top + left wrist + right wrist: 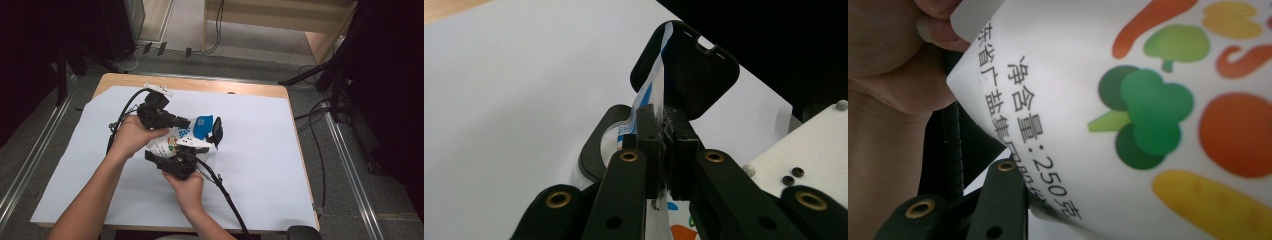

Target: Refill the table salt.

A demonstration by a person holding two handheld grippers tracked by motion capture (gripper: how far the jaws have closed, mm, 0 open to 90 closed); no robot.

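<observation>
Printed white plastic pouch (pixel 1128 115) with vegetable pictures was held above the white-covered worktop (pixel 260 165). Left gripper (pixel 663 125) jaws were closed on its blue-striped top edge; right gripper (pixel 175 162) jaws gripped its body. Opposed pulling could tear the film, or the thin edge could slip free.
</observation>
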